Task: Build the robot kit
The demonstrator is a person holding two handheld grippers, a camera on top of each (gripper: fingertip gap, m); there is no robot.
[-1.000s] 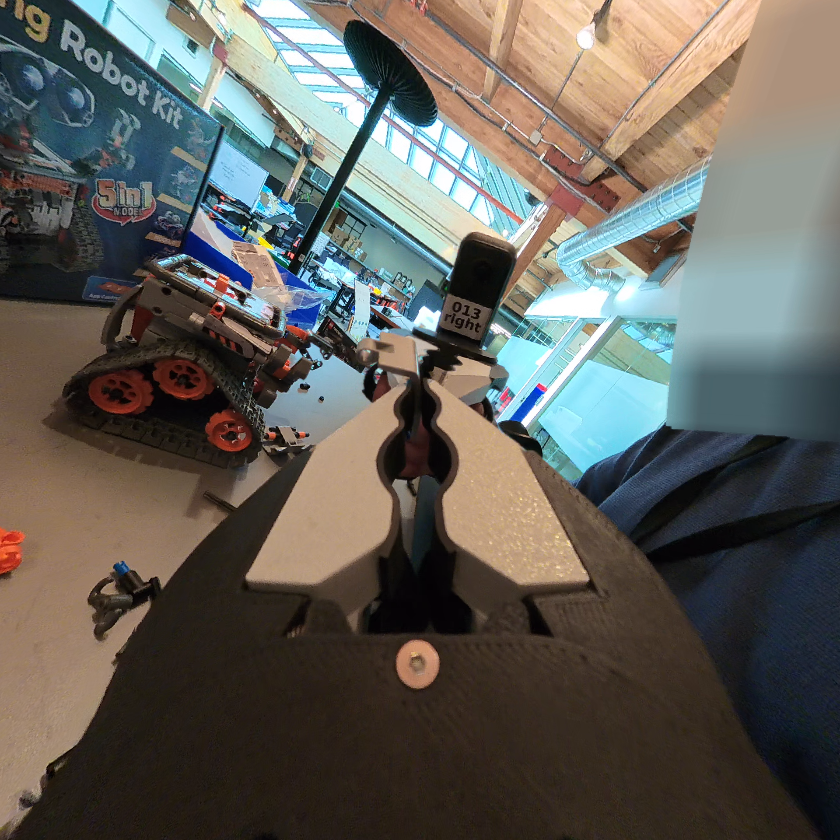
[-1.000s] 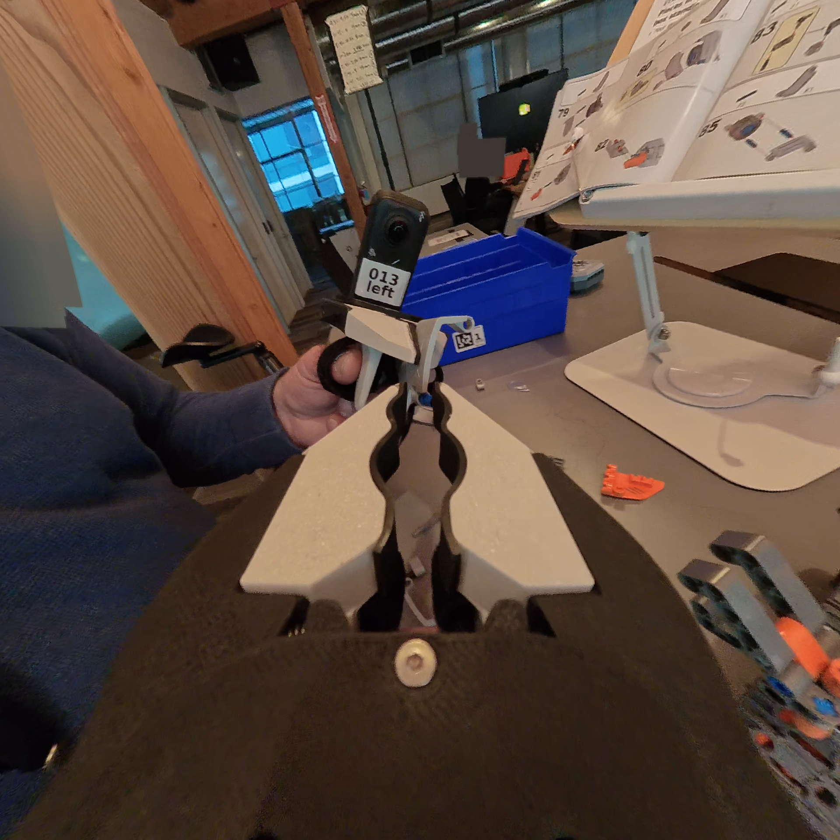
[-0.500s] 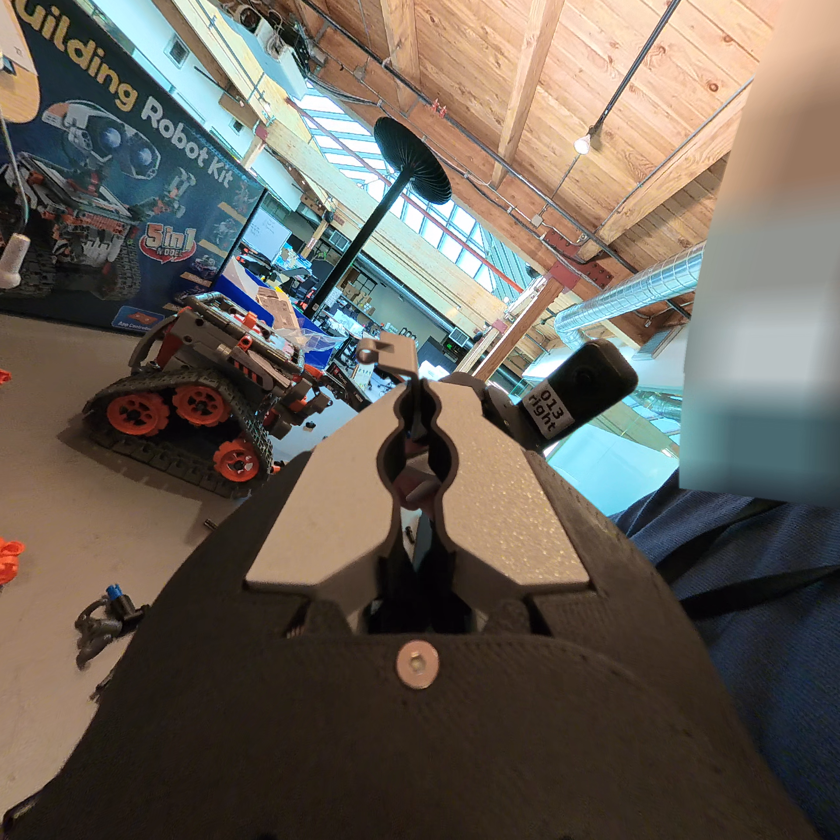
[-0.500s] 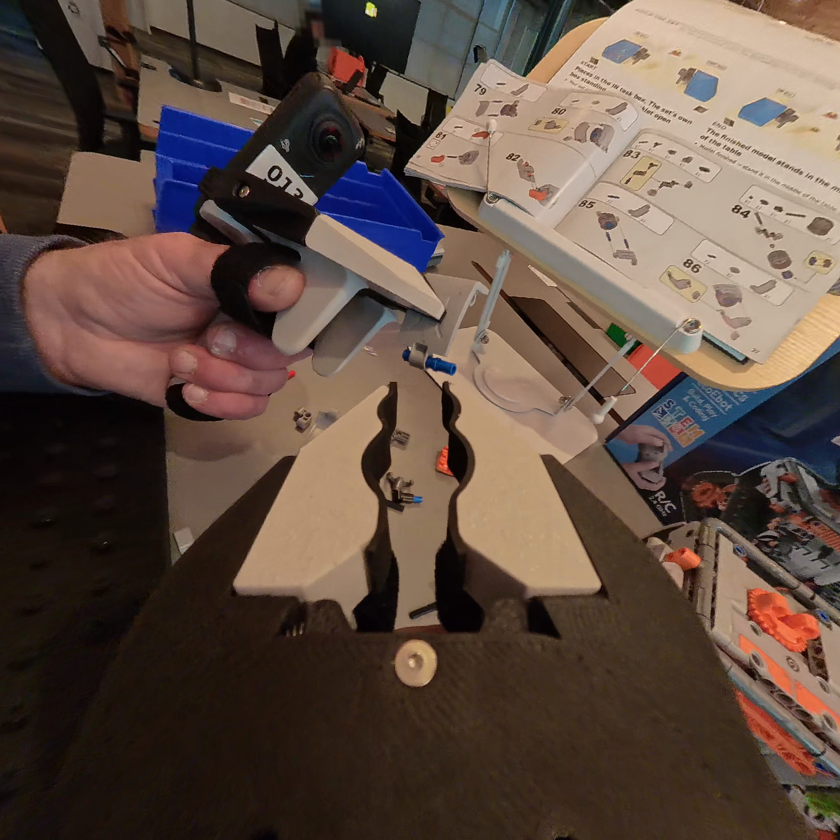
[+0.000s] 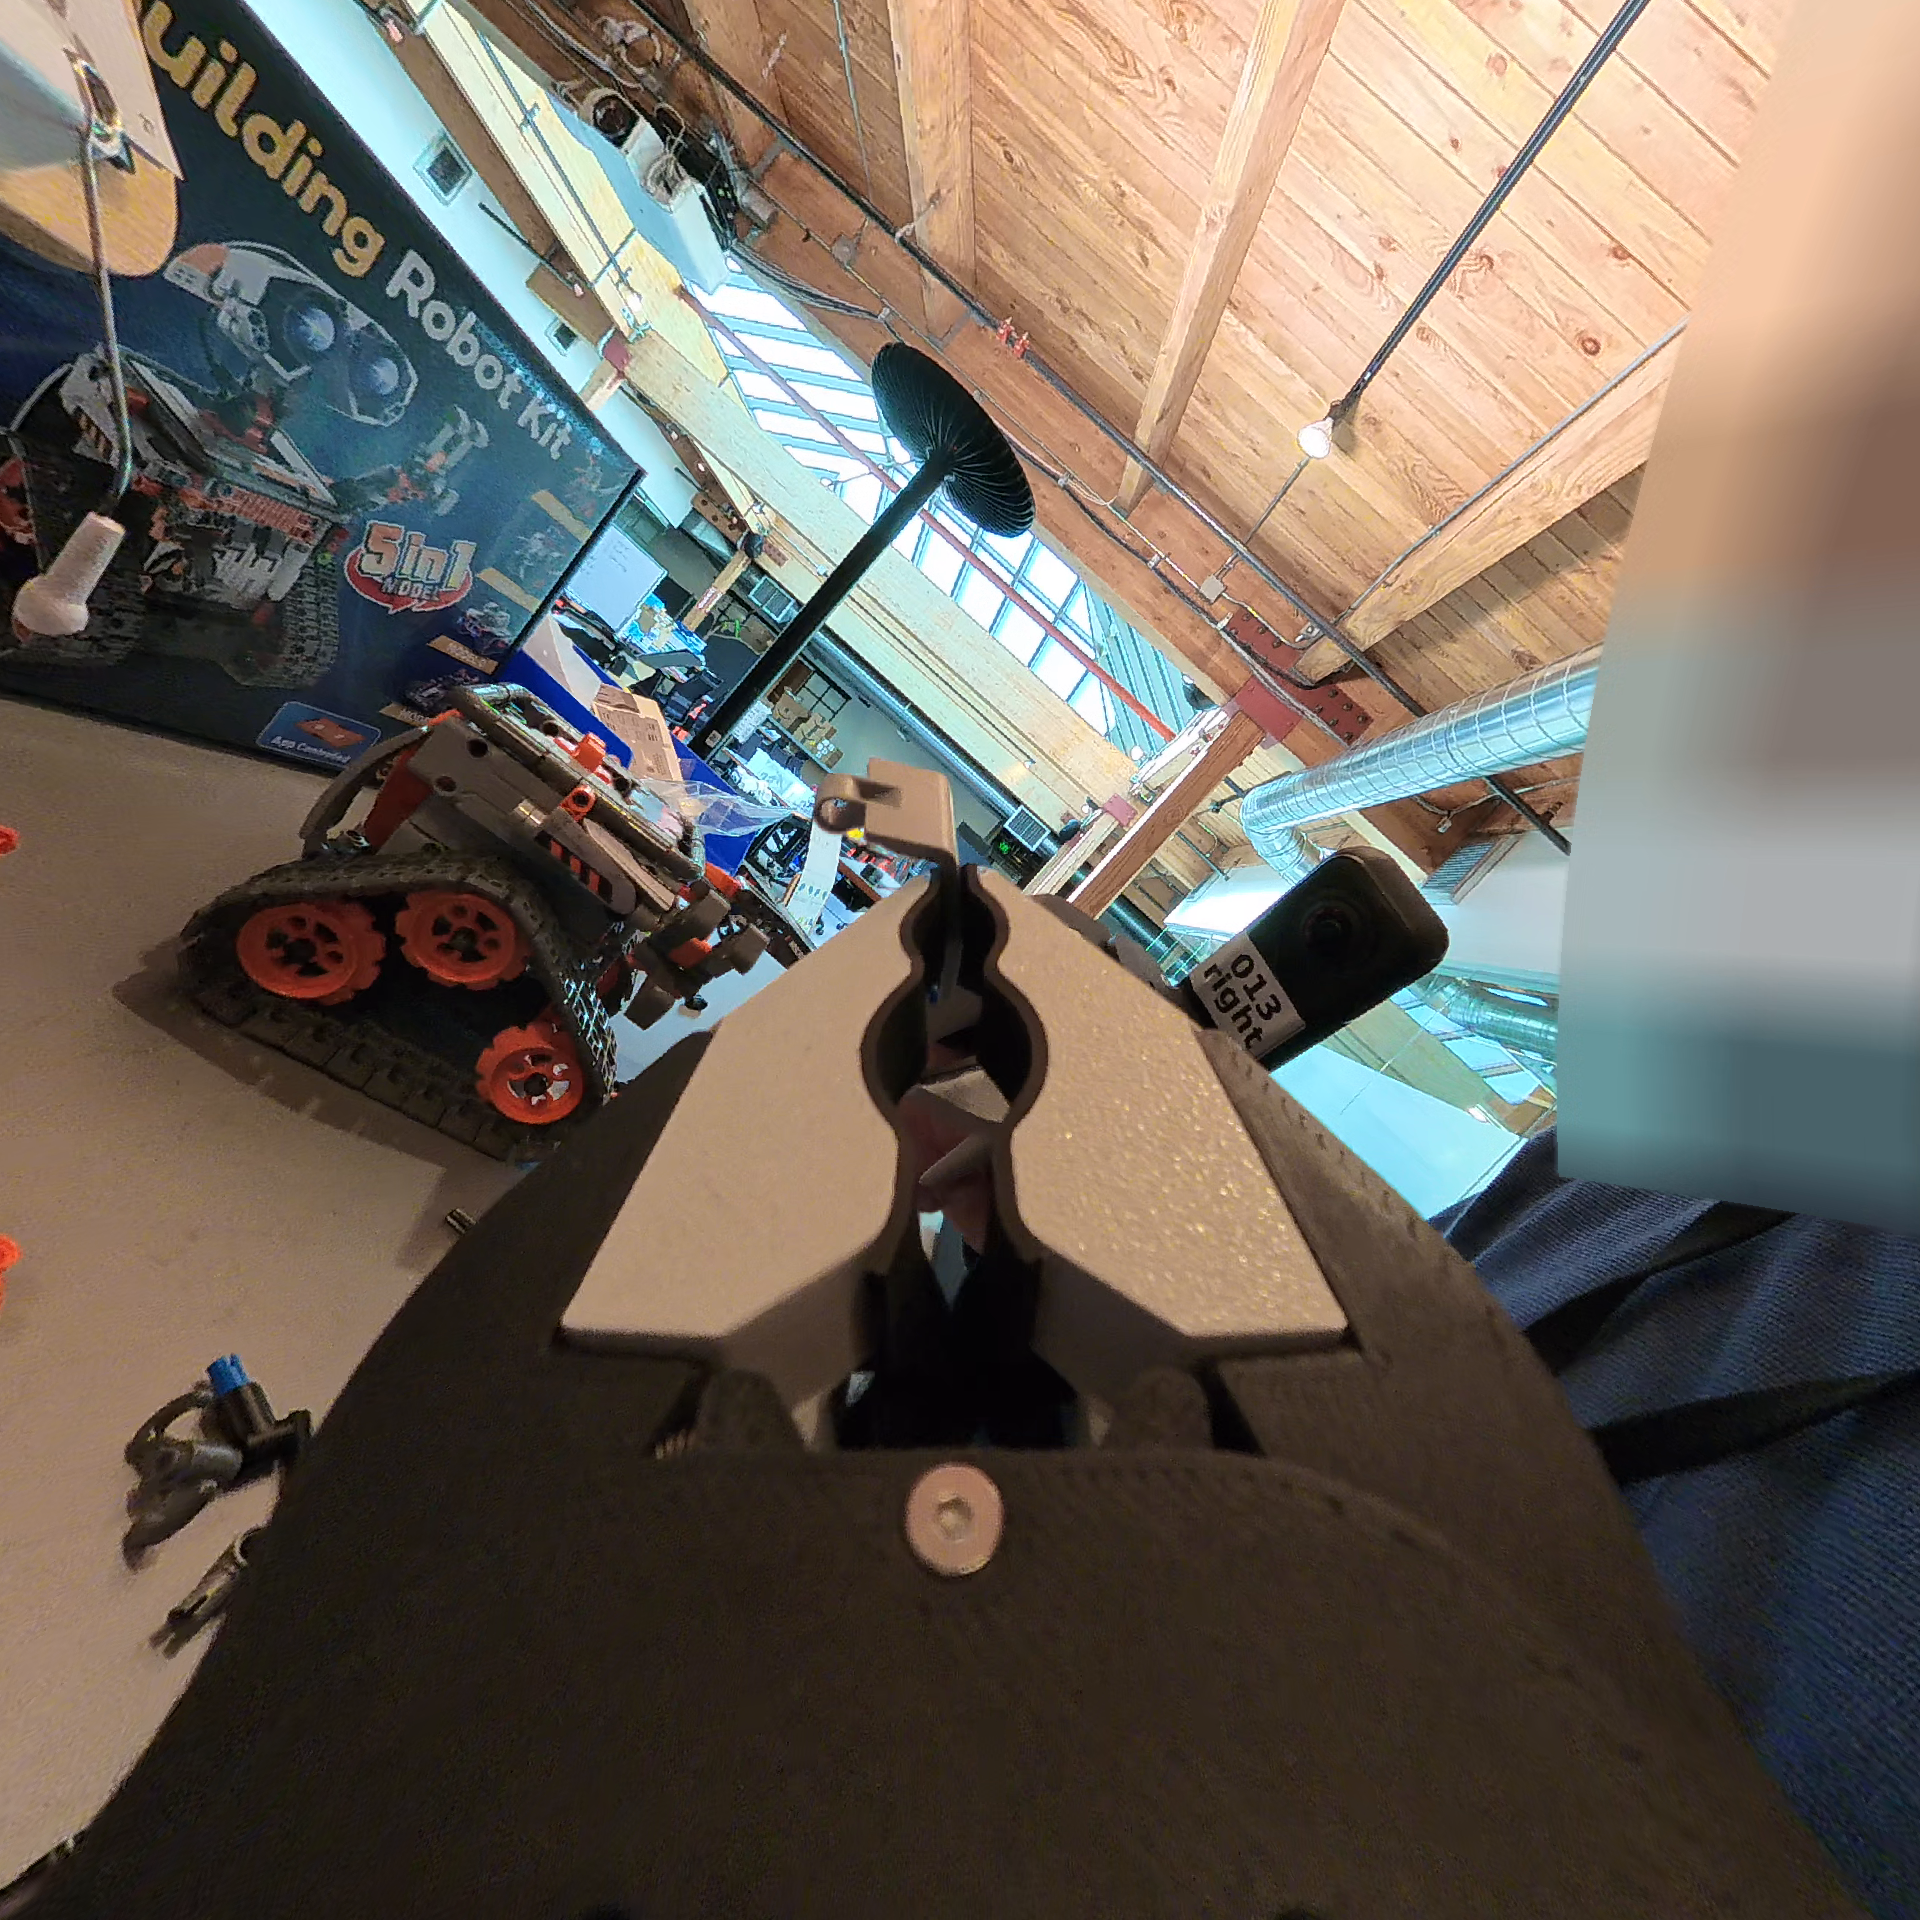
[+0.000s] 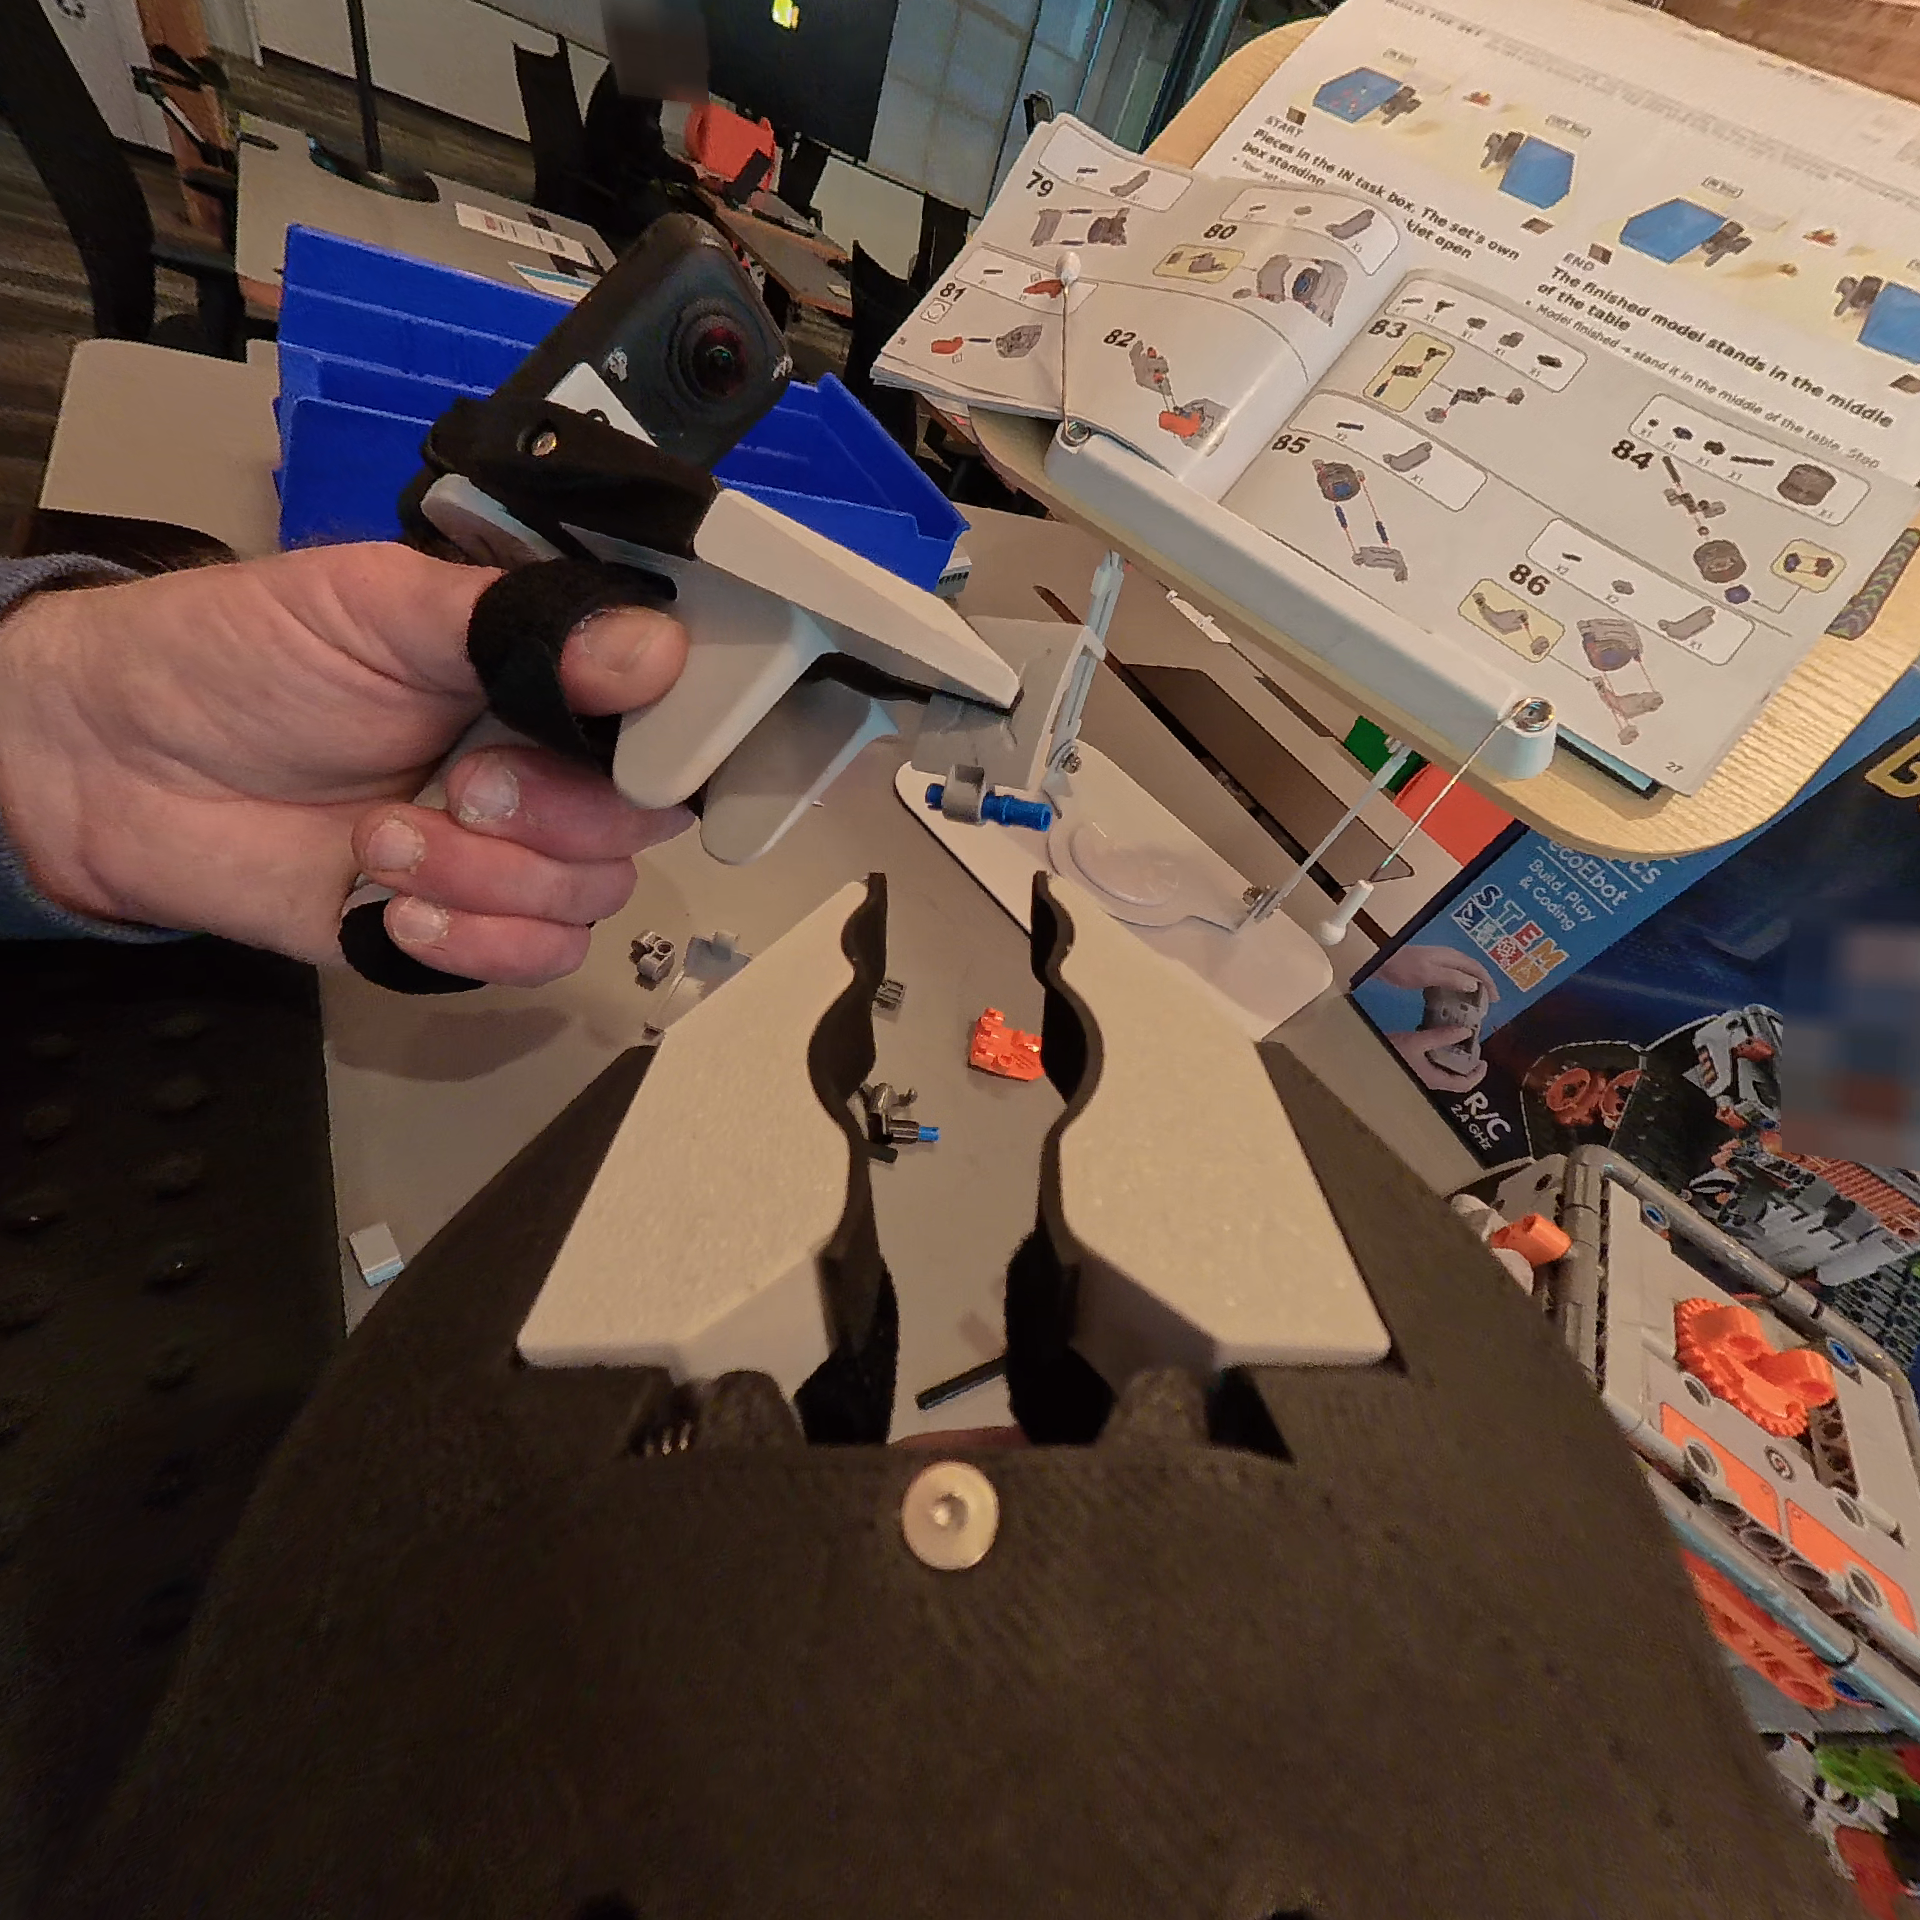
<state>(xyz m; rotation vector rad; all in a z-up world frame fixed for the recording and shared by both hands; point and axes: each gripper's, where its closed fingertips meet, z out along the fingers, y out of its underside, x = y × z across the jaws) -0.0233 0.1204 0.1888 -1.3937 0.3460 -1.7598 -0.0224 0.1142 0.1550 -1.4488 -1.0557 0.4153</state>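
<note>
Grey tabletop strewn with loose parts. Propped at the back, a dark kit box; above it, an open instruction booklet on a white stand, with a blue bin beyond. Tracked model with orange wheels parked near the box.

Left tool, gripped by a hand, pinched almost closed on a small grey piece, raised above the tabletop, with a blue pin riding under it. Right tool spread wide, empty, aimed down over an orange piece and a tiny grey connector.

Grey piece probably light, rigid, smooth plastic; best pinched across flat sides, clear of the pin. Exact seating between the jaws hard to make out.
</note>
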